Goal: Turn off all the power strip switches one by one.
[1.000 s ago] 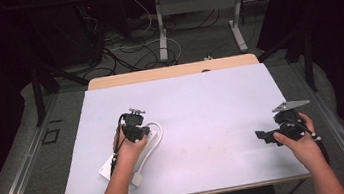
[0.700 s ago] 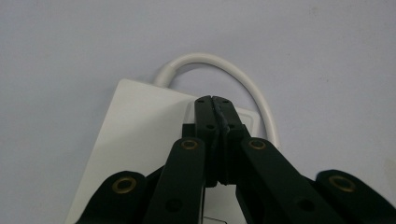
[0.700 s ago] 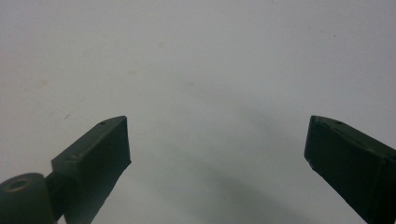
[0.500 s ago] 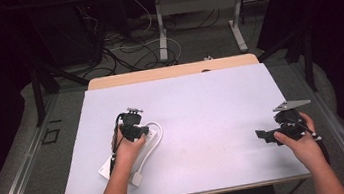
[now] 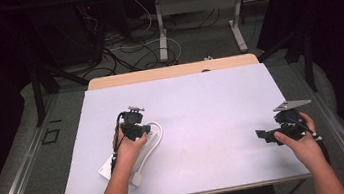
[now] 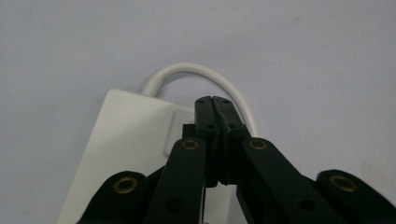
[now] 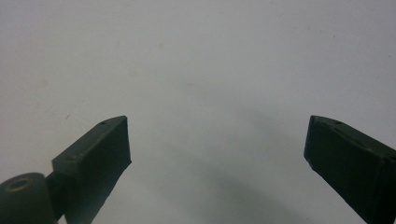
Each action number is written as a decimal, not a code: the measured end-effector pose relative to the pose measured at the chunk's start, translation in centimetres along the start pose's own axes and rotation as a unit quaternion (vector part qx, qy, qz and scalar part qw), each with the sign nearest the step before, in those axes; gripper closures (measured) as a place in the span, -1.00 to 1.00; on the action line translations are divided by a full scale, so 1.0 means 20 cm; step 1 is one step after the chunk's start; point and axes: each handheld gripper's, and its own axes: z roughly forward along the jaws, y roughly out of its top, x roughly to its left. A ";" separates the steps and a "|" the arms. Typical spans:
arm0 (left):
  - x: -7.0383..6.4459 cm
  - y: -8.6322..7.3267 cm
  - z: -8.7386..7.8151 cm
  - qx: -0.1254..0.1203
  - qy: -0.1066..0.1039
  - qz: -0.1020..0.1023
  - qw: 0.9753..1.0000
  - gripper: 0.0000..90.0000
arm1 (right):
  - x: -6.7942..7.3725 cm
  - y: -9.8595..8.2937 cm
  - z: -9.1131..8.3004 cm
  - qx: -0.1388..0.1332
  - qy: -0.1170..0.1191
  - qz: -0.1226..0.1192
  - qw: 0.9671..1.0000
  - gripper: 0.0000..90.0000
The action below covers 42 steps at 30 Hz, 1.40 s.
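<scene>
Worktop [image 5: 201, 103] carries a white power strip [image 6: 126, 154] with its white cord [image 6: 196, 71] looping beside it. My left hand-held gripper [image 6: 212, 100] hovers over that strip, jaws pressed together on nothing. My right hand-held gripper [image 7: 217, 140] sits well apart near the right edge, jaws spread wide over bare surface.

A white-topped table [image 5: 221, 100] with a wooden far edge stands on grey floor [image 5: 194, 48] — tangled cables [image 5: 123, 48] lie beyond it, under a second desk's metal legs [image 5: 161, 28], the surroundings dark.
</scene>
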 end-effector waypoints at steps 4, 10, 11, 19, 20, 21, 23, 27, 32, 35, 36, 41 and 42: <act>-0.01 0.00 -0.02 -0.004 -0.007 0.000 1.000 1.00 | 0.00 0.00 0.00 0.000 0.002 0.001 1.000 -0.86; -0.02 -0.01 -0.05 -0.010 -0.016 -0.002 1.000 1.00 | 0.00 0.00 -0.01 -0.003 0.001 0.001 1.000 -0.86; -0.02 -0.02 -0.06 -0.010 -0.016 0.002 1.000 1.00 | 0.01 0.01 -0.01 -0.002 0.000 0.002 1.000 -0.86; -0.03 -0.03 -0.11 -0.016 -0.023 0.012 1.000 1.00 | 0.01 0.01 -0.01 -0.002 0.004 0.001 1.000 -0.86; -0.04 -0.04 -0.12 -0.019 -0.022 0.009 1.000 1.00 | 0.01 0.01 -0.01 -0.002 0.004 0.001 1.000 -0.86; -0.04 -0.04 -0.13 -0.018 -0.025 0.012 0.999 1.00 | 0.01 0.01 -0.01 -0.003 0.003 0.001 1.000 -0.86; -0.04 -0.04 -0.14 -0.019 -0.026 0.010 0.999 1.00 | 0.01 0.01 -0.01 -0.003 0.006 0.002 1.000 -0.87; -0.04 -0.05 -0.17 -0.018 -0.026 0.011 0.999 1.00 | 0.02 0.01 -0.01 -0.002 0.006 -0.004 1.000 -0.88; -0.03 -0.07 -0.20 -0.024 -0.029 0.016 0.999 1.00 | 0.02 0.01 -0.01 0.000 0.010 -0.007 1.000 -0.89; -0.03 -0.08 -0.22 -0.028 -0.027 0.016 0.999 1.00 | 0.02 0.01 -0.01 0.000 0.010 -0.006 1.000 -0.89; -0.03 -0.08 -0.22 -0.029 -0.027 0.018 0.999 1.00 | 0.02 0.01 -0.01 0.001 0.007 -0.009 1.000 -0.89; -0.02 -0.11 -0.25 -0.028 -0.024 0.020 0.999 1.00 | 0.04 0.01 -0.01 0.001 0.009 -0.004 1.000 -0.89; -0.02 -0.12 -0.26 -0.027 -0.022 0.015 0.999 1.00 | 0.04 0.01 -0.01 0.001 0.009 -0.004 1.000 -0.89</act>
